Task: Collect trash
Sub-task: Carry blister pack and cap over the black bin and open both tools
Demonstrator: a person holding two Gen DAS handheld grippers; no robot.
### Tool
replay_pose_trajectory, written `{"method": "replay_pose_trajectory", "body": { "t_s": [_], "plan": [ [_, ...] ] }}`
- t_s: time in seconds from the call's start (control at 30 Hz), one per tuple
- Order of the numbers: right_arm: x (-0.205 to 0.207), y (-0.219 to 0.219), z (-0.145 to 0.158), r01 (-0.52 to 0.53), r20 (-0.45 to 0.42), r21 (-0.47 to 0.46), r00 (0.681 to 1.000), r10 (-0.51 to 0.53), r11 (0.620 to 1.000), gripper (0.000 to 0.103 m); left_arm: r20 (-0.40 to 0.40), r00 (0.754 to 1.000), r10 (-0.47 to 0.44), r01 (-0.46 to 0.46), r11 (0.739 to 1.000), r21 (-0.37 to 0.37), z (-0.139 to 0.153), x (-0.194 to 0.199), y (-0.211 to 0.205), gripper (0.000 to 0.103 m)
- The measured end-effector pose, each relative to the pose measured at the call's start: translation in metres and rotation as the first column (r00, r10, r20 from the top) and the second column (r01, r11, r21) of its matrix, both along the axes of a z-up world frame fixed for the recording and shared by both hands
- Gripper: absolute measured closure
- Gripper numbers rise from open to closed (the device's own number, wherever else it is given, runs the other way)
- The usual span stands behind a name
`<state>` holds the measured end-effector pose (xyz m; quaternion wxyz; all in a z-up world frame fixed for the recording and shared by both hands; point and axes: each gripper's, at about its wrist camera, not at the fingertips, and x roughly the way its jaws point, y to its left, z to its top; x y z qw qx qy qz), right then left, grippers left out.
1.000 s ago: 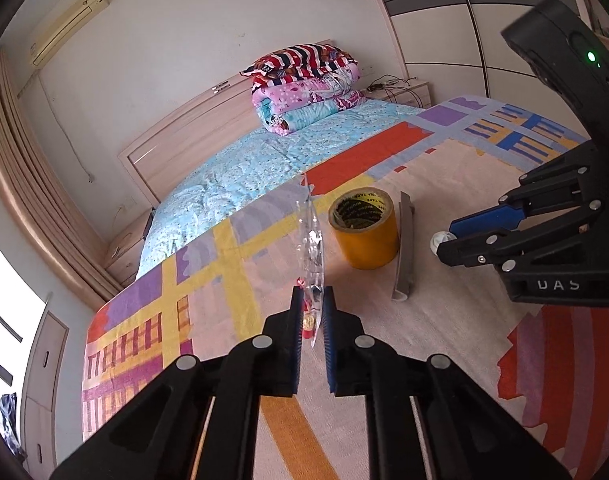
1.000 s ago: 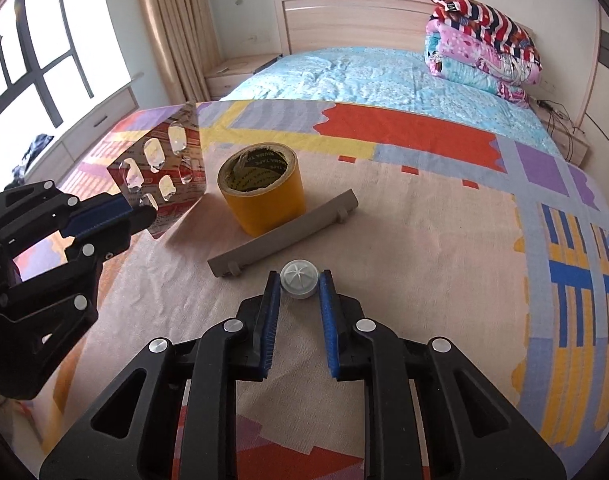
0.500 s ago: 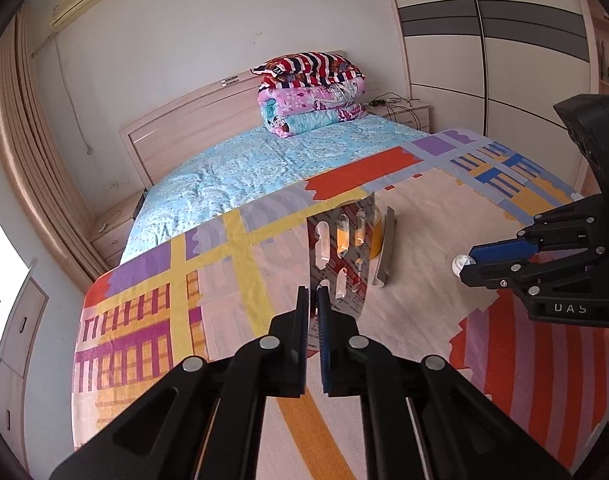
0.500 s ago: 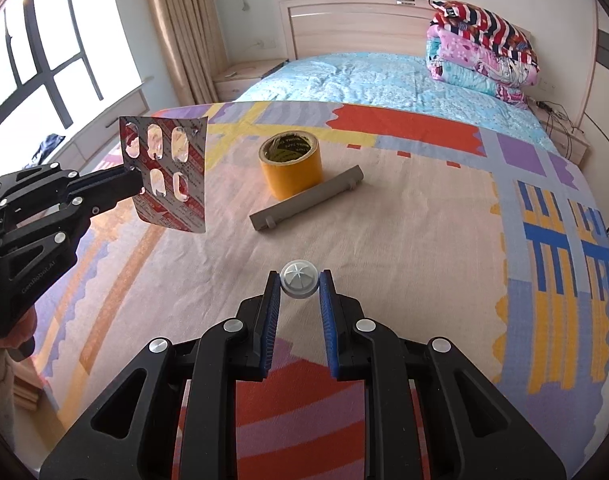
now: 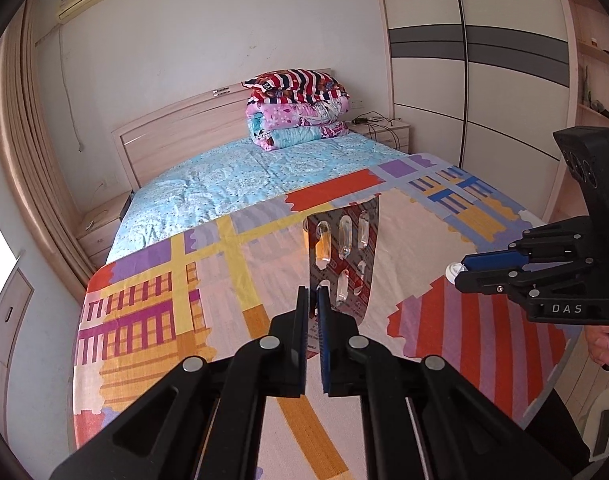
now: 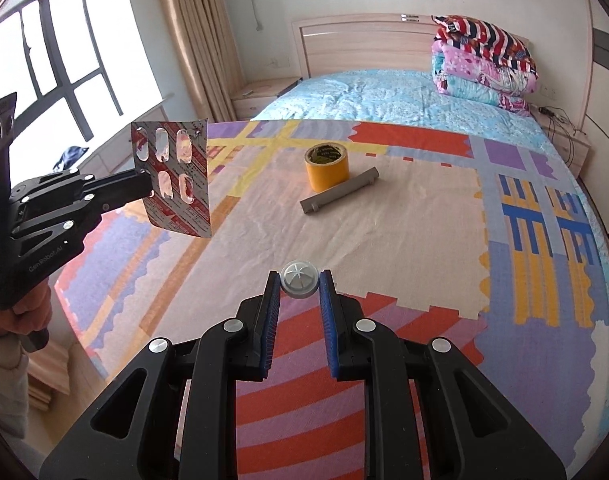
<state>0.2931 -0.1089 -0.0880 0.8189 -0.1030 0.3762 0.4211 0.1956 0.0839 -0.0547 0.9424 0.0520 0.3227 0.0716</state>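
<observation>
My left gripper (image 5: pixel 313 300) is shut on the lower corner of an empty silver and red pill blister pack (image 5: pixel 344 256), held upright above the bed; it also shows in the right wrist view (image 6: pixel 172 176). My right gripper (image 6: pixel 299 285) is shut on a small white bottle cap (image 6: pixel 299 283), held above the striped blanket; the cap shows in the left wrist view (image 5: pixel 453 270) at the right gripper's tips (image 5: pixel 464 276).
A yellow tape roll (image 6: pixel 326 167) and a grey plastic bar (image 6: pixel 339 195) lie on the patterned blanket (image 6: pixel 404 240). Folded quilts (image 5: pixel 298 108) are stacked by the headboard. A wardrobe (image 5: pixel 484 60) is on the right, a window (image 6: pixel 44 60) on the left.
Both grippers have lifted and pulled back from the tape roll and bar, each carrying its item. The blister pack has turned to face the left camera more.
</observation>
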Motion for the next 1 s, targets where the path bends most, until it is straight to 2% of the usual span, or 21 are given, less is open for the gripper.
{"method": "replay_pose_trajectory", "body": {
  "t_s": [0.4,0.5,0.67,0.83,1.0],
  "plan": [
    [-0.066,-0.033,0.012,-0.047,0.054,0.000,0.997,0.047,0.999,0.083,0.046,0.995,-0.085,0.084,0.996,0.026,0.016,-0.075,-0.053,0.098],
    [-0.082,-0.044,0.010,-0.065,0.035,0.018,0.997,0.065,0.998,0.083,0.041,0.994,-0.098,0.098,0.995,0.012,0.015,-0.088,-0.063,0.098],
    [-0.103,-0.056,0.001,-0.076,0.005,0.031,0.997,0.076,0.997,0.083,0.026,0.993,-0.111,0.112,0.993,-0.025,0.007,-0.108,-0.077,0.098],
    [-0.125,-0.066,-0.014,-0.085,0.012,-0.020,0.996,0.085,0.996,0.083,0.003,0.993,-0.120,0.120,0.991,-0.057,-0.008,-0.127,-0.087,0.098],
    [-0.138,-0.076,-0.035,-0.095,-0.021,-0.066,0.995,0.094,0.993,0.083,-0.048,0.992,-0.114,0.109,0.990,-0.089,-0.030,-0.138,-0.095,0.098]
  ]
}}
